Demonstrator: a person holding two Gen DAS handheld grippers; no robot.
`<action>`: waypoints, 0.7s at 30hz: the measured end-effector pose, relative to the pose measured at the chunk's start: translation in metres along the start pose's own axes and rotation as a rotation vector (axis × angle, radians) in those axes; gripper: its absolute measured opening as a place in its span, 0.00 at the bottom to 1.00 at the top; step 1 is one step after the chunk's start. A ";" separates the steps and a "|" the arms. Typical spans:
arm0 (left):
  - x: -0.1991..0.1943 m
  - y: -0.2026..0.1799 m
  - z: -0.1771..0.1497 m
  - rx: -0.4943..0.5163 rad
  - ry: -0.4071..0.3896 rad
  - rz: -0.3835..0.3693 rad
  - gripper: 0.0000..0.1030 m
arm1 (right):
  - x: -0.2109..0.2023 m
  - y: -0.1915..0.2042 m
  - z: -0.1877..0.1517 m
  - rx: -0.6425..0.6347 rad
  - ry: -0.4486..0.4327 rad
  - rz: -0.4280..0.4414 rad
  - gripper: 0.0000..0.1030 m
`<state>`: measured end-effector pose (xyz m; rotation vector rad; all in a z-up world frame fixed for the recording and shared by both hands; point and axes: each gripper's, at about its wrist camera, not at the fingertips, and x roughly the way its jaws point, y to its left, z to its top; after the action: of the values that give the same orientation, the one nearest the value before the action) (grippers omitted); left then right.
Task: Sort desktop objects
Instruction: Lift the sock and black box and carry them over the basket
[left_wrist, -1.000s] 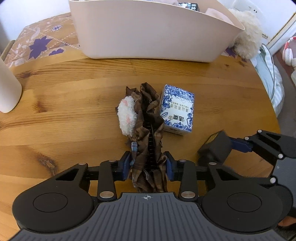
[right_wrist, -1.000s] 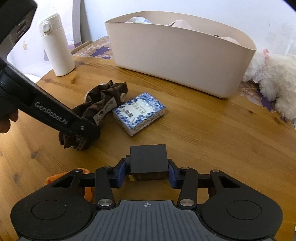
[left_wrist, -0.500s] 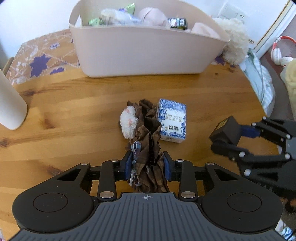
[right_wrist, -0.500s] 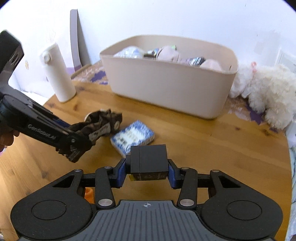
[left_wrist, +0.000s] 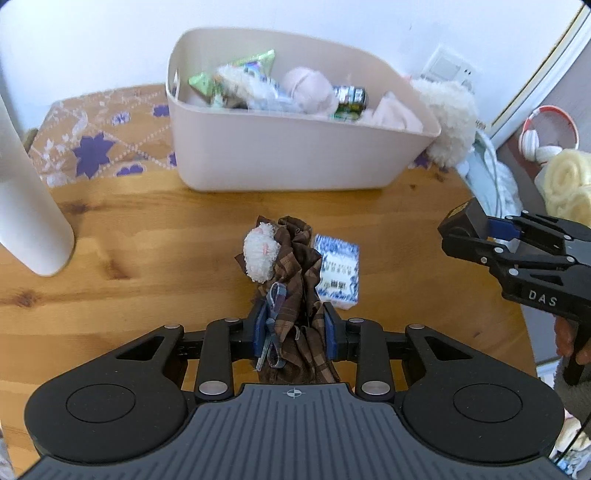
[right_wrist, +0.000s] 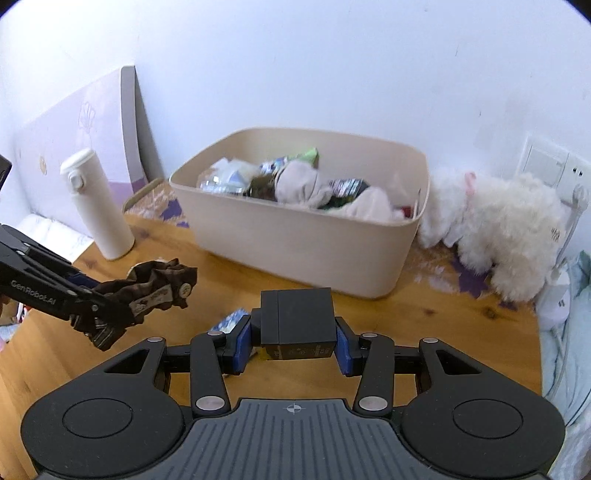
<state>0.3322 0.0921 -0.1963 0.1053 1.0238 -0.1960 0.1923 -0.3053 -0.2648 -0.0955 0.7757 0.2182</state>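
Observation:
My left gripper (left_wrist: 293, 328) holds a brown plaid scrunchie (left_wrist: 291, 258) with a white fluffy patch, lifted off the wooden table (left_wrist: 147, 240). Its jaws are closing, and the blue pads press the fabric on both sides. In the right wrist view the scrunchie (right_wrist: 155, 284) hangs from that gripper (right_wrist: 88, 299) at the left. My right gripper (right_wrist: 293, 332) is shut on a small black box (right_wrist: 297, 314), held above the table. A blue-and-white patterned box (left_wrist: 338, 273) lies on the table below the scrunchie. Behind stands a beige bin (left_wrist: 295, 155) with several items inside.
A tall white bottle (right_wrist: 98, 206) stands at the table's left. A white plush toy (right_wrist: 498, 229) lies right of the bin, near a wall socket. A patterned cloth (left_wrist: 103, 140) covers the table's back. Headphones (left_wrist: 546, 136) and bedding lie beyond the right edge.
Both grippers have risen with their loads, so the bin's inside now shows. The scrunchie has come up off the table. The black box stays in the right grip.

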 end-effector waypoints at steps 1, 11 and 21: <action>-0.003 0.000 0.002 0.004 -0.008 -0.005 0.30 | -0.002 -0.002 0.004 0.001 -0.008 -0.002 0.41; -0.047 -0.002 0.033 0.024 -0.114 -0.059 0.30 | -0.023 -0.014 0.041 0.018 -0.095 -0.025 0.41; -0.067 0.000 0.087 0.076 -0.204 -0.015 0.30 | -0.023 -0.029 0.090 0.002 -0.169 -0.082 0.41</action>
<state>0.3714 0.0840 -0.0944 0.1436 0.8147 -0.2538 0.2448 -0.3228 -0.1843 -0.1049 0.6022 0.1456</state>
